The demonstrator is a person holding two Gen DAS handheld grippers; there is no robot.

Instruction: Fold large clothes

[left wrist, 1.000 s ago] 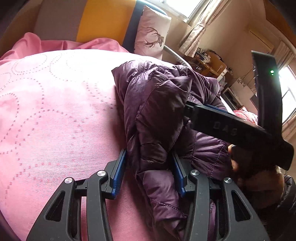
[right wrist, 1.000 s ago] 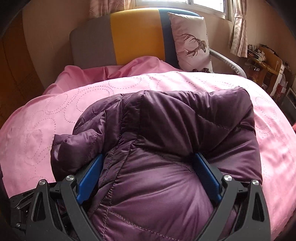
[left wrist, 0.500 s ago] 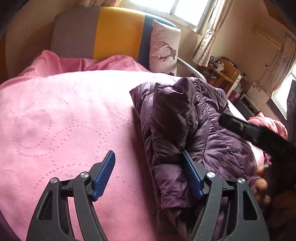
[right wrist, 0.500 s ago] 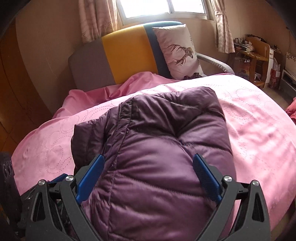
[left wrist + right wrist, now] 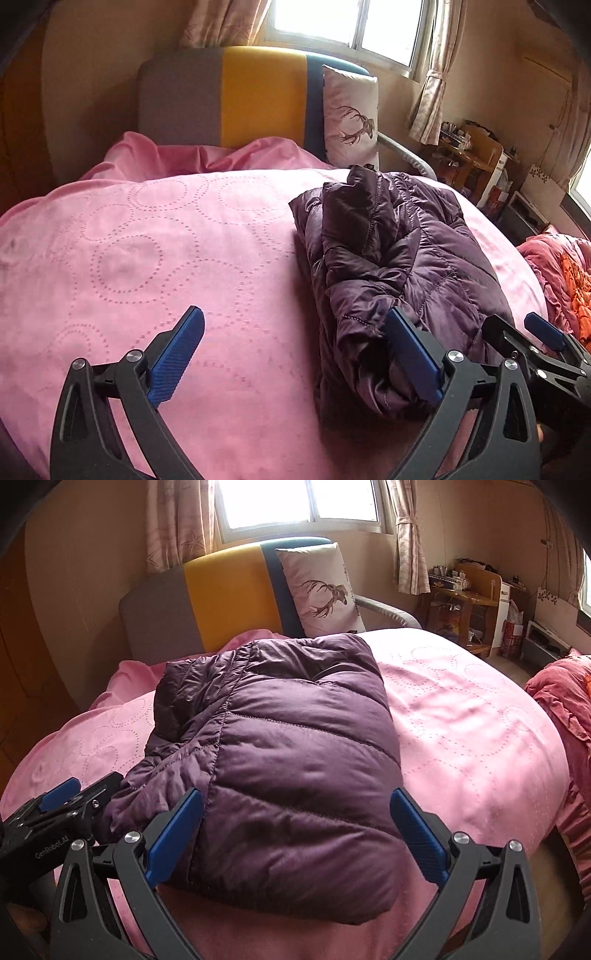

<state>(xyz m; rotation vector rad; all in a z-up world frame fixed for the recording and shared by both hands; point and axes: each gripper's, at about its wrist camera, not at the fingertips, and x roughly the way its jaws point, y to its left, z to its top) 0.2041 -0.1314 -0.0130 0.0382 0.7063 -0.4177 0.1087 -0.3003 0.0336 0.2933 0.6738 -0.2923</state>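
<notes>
The purple puffer jacket (image 5: 280, 775) is sitting in a thick folded bundle on the pink bedspread (image 5: 147, 258), toward the near edge of the bed. From the right wrist view the top panel looks smooth and roughly rectangular, so I'd guess the main folds are done and this is the check-it-over stage.

The left gripper (image 5: 295, 354) is spread wide and holding nothing. Its right pad sits right against the jacket's lumpy side edge, where a sleeve or cuff bunches out, while the other pad hangs over bare bedspread. My read is it's parked there to tuck that loose bit in.

The right gripper (image 5: 295, 834) is wide too — empty, with the near end of the bundle showing between its fingers, not pinched.

A deer pillow (image 5: 325, 590) leans on the headboard (image 5: 221, 590) well behind — out of the way.
</notes>
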